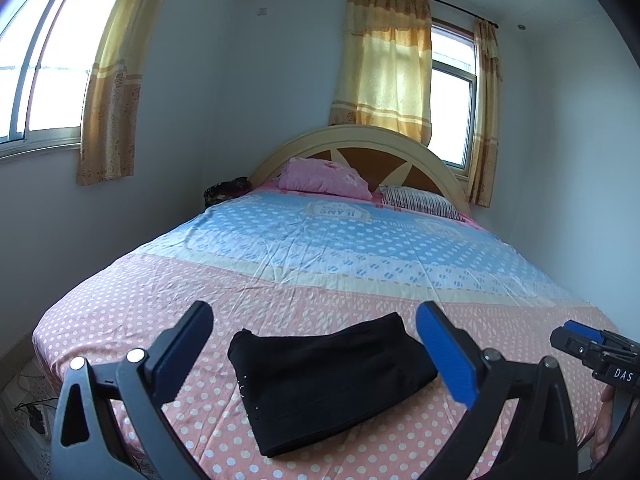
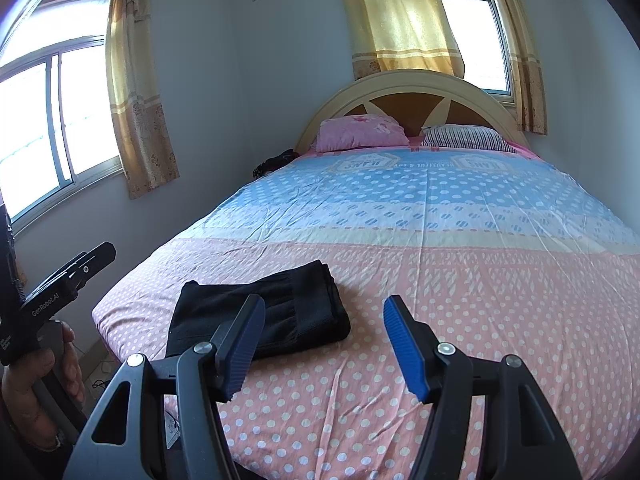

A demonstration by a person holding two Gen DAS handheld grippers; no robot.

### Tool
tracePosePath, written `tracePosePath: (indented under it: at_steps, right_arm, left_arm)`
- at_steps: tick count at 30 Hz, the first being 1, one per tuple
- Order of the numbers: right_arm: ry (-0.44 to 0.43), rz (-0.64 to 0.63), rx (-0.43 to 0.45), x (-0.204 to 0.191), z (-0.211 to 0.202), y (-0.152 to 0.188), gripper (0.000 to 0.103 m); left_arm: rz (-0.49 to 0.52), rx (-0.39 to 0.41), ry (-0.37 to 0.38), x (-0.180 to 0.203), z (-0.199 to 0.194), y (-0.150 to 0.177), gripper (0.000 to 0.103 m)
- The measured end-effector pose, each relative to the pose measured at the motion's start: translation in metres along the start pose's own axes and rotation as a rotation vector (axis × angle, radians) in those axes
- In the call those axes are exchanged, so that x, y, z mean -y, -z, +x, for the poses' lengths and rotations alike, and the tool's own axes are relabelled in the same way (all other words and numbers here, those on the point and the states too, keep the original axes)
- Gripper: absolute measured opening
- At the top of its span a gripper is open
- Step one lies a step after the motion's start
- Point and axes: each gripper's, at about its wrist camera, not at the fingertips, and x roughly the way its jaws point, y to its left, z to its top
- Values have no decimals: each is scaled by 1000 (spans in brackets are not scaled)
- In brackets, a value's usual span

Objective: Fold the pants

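Black pants [image 1: 332, 380] lie folded into a compact rectangle on the pink dotted sheet near the bed's foot; they also show in the right wrist view [image 2: 260, 312]. My left gripper [image 1: 316, 324] is open and empty, held above and just behind the pants, its fingers either side of them. My right gripper [image 2: 324, 312] is open and empty, to the right of the pants and above the sheet. The right gripper also shows at the right edge of the left wrist view [image 1: 580, 336]. The left gripper shows at the left edge of the right wrist view [image 2: 96, 256].
The bed [image 1: 360, 264] has a pink and blue dotted sheet. A pink pillow [image 1: 324, 178] and a striped pillow [image 1: 420, 202] lie by the headboard [image 1: 360, 140]. A dark bundle [image 1: 226, 190] sits at the bed's far left. Cables [image 1: 32, 412] lie on the floor at left.
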Motion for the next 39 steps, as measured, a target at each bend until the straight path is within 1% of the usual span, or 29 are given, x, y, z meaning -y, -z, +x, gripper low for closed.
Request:
tracePosePath:
  at_steps: [9,12,17,22,32,39]
  right_arm:
    - [7,-1,17,1,-4,1,64]
    - [14,2,27,2,-6,0,64]
    - [18,8,38,4,-10,0,64]
    - [18,6,35,4,-10,0,64]
    - [15,-5,18,2,-11,4,64]
    - [25,12,20,9,-10,6,64]
  left_arm:
    - [13,-8,-3,4,0,0,103]
    - [32,-10,9,8,-2,-1,103]
    - [77,9,-12,19,-6,-2,103]
    - [141,3,-52,29,-5,-1,103]
    - [128,-14,-52,24,0,3,103]
    - [133,-21,-43,25,2,5,103]
